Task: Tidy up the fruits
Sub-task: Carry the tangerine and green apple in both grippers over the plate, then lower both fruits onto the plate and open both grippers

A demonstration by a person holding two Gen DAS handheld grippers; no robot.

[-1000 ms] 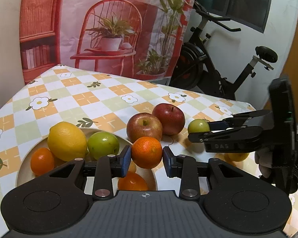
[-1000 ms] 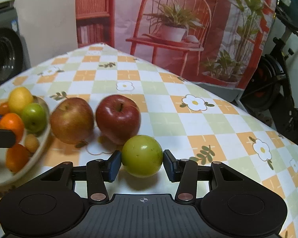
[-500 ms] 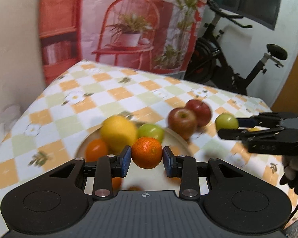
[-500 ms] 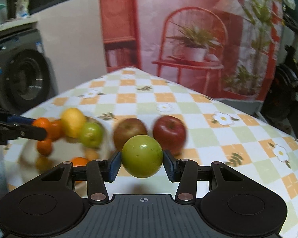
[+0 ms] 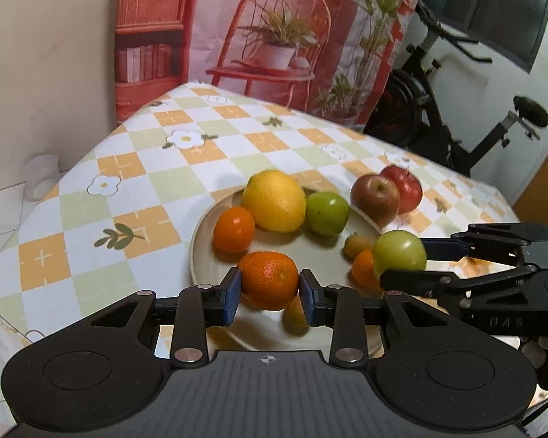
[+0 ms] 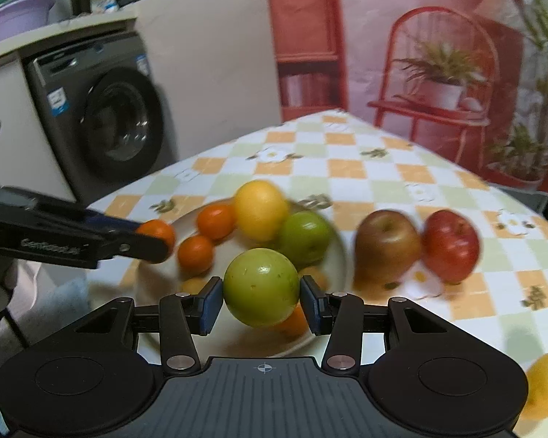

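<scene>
1. The green apple (image 6: 261,286) is sitting squeezed between the blue pads of the right gripper (image 6: 261,301), held in the air over the near-right part of the plate (image 5: 201,241); it is round, so no long axis matters.
2. The mandarin (image 5: 268,279) is being pinched the same way by the left gripper (image 5: 268,297), hanging over the plate's near edge.
3. The relation that is deciding the coming move: both fruits are already above the plate, so each release looks like a short drop straight down, and the bare patch of plate is lying between the two grippers.
4. On the plate a lemon (image 5: 274,200), a second green apple (image 5: 327,213) and an orange fruit (image 5: 233,230) are crowding the far side, with one or two small fruits under the right gripper that are too blurred to name.
5. Two red apples (image 5: 385,193) are resting on the tablecloth just beyond the plate's far-right rim, and a yellow fruit (image 6: 546,385) is lying near the table's right edge.
6. Raised lettering on the right gripper's finger (image 5: 502,323) is probably reading "DAS"; the writing on the other finger is unreadable.
</scene>
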